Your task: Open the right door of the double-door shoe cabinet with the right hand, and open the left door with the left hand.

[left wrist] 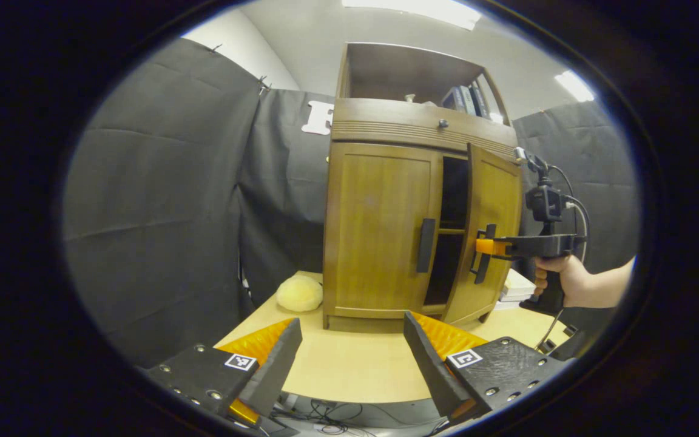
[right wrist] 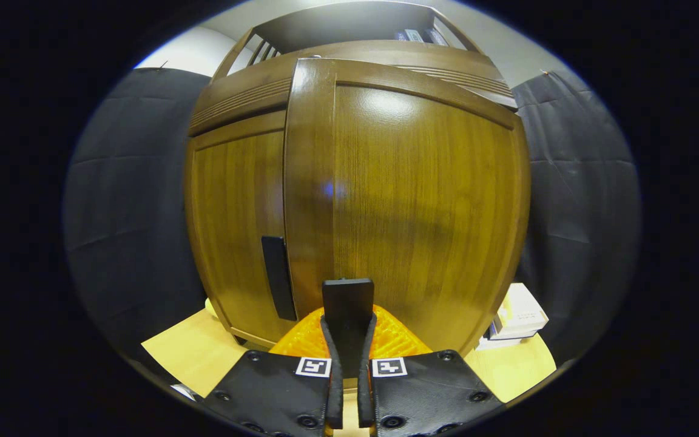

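Observation:
The wooden shoe cabinet (left wrist: 386, 182) stands on a light table (left wrist: 355, 364). Its left door (left wrist: 380, 230) is closed, with a black bar handle (left wrist: 426, 244). The right door (left wrist: 492, 230) stands ajar, showing a dark inside with a shelf. A hand (left wrist: 568, 282) holds my right gripper (left wrist: 488, 247) against that door's black handle (left wrist: 482, 267). In the right gripper view the right gripper (right wrist: 347, 325) is shut on the right door's handle (right wrist: 347, 297), with the door (right wrist: 422, 200) close in front. My left gripper (left wrist: 352, 343) is open, well short of the cabinet.
A pale yellow fluffy ball (left wrist: 299, 293) lies on the table left of the cabinet. A stack of books (right wrist: 516, 315) sits to its right. Above the doors are a drawer with a knob (left wrist: 442, 124) and an open shelf with books (left wrist: 465, 98).

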### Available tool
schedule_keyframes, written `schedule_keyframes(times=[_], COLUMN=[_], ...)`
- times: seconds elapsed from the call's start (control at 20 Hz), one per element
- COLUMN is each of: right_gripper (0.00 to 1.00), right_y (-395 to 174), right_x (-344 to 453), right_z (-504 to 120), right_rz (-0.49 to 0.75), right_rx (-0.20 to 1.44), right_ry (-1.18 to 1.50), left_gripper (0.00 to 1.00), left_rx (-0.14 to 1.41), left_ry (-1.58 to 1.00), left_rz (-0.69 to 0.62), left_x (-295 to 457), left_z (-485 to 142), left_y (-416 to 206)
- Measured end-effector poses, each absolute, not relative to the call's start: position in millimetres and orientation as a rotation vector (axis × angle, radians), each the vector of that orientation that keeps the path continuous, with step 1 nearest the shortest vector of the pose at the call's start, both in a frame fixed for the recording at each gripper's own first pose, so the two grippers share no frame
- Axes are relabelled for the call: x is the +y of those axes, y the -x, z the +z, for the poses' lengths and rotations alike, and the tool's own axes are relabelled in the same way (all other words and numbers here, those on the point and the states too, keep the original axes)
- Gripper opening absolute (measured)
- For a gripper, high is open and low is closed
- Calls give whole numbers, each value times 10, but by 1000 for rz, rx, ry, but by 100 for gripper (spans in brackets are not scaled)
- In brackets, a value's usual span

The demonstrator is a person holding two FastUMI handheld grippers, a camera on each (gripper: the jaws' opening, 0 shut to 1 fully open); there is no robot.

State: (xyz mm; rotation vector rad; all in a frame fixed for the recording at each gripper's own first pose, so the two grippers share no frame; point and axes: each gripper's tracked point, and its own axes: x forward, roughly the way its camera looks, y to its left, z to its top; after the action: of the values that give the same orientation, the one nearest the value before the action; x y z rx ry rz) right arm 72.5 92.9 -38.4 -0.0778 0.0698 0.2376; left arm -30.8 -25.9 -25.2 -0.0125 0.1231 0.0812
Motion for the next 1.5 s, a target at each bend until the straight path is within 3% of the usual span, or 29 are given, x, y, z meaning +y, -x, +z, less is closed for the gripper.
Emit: schedule_keyframes(times=[0.9, 1.5], right_gripper=[8, 7], right_y=[103, 292], right_x=[-73, -952], right_z=[-459, -466], right_rz=[225, 200], right_rx=[66, 83], right_ry=[62, 75], left_gripper=[100, 100], left_rx=[158, 168], left_ry=[-42, -43], left_rz=[-164, -181], left_x=[-1416, -1959], left_z=[-403, -386], left_y=[63, -162])
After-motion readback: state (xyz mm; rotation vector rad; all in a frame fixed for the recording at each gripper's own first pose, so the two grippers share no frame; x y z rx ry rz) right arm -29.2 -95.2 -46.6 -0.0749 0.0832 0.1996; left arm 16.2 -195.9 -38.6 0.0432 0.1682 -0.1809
